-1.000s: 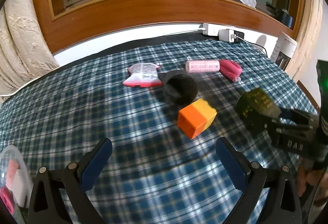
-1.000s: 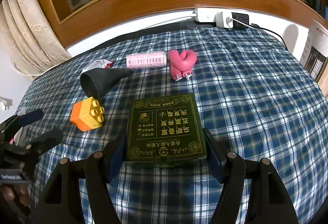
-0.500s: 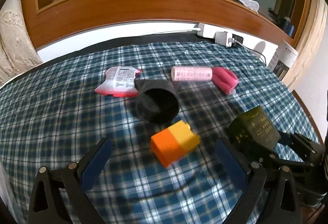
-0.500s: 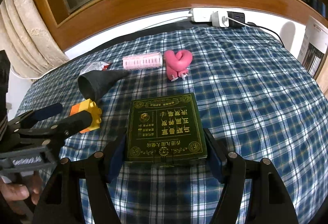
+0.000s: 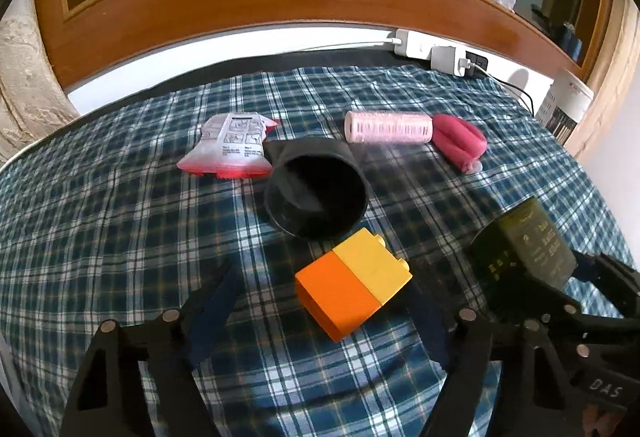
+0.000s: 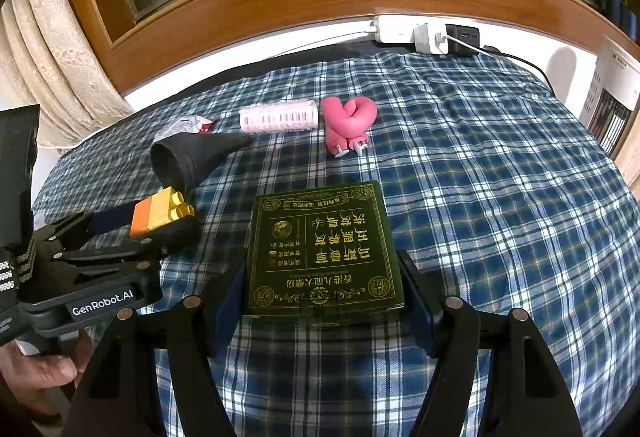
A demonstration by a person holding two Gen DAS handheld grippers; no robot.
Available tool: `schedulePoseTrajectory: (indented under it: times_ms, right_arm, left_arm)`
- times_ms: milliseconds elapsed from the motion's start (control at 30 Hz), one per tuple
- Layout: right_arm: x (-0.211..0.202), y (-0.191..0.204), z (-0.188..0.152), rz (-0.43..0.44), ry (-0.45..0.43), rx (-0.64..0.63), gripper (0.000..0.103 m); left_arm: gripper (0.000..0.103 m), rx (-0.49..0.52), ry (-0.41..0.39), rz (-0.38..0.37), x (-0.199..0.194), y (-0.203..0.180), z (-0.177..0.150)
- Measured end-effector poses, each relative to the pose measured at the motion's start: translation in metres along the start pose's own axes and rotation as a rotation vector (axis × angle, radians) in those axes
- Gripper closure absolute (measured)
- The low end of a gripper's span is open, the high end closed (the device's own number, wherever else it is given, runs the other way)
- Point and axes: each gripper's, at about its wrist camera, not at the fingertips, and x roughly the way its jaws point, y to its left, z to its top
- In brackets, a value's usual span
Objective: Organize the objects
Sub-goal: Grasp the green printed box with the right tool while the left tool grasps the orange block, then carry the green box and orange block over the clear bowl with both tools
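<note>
On the blue plaid cloth [image 5: 100,221] that covers the counter, the things lie in a loose row. Farthest left is a white and red sachet [image 5: 230,153], printed side up. Touching its right edge is a black funnel [image 5: 316,193] on its side, wide mouth toward the left wrist camera and spout pointing back toward the pink hair roller [image 5: 388,127]. Just right of the roller is a folded pink silicone piece [image 5: 458,143].

In front of the funnel sits an orange and yellow toy brick [image 5: 354,295], with 4 studs on its yellow end in the right wrist view. The left gripper [image 5: 324,311] has its jaws standing wide, 1 on each side of the brick; whether either pad touches it cannot be told.

Further right, the right gripper [image 6: 322,301] has its jaws closed on the near end of a dark green box with gold print [image 6: 320,249], which lies flat above the cloth.

A white power strip [image 6: 400,31] with chargers sits along the back wall.
</note>
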Motion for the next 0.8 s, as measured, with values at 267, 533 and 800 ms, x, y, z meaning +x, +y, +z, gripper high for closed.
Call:
schedulePoseTrajectory:
  times_ms: [267,533,800]
  right_arm:
    - [-0.001,0.001,0.0,0.0,0.0,0.002,0.032]
    - [-0.001,0.003,-0.001,-0.001,0.0,-0.001,0.032]
    - [-0.001,0.003,-0.001,-0.001,0.0,0.001,0.032]
  left_arm:
    - [0.046,0.031,-0.01,0.008,-0.005,-0.002,-0.004]
    - [0.05,-0.018,-0.03,-0.003,-0.023,0.012,-0.017]
    - [0.05,-0.04,-0.052,0.003,-0.042,0.02,-0.028]
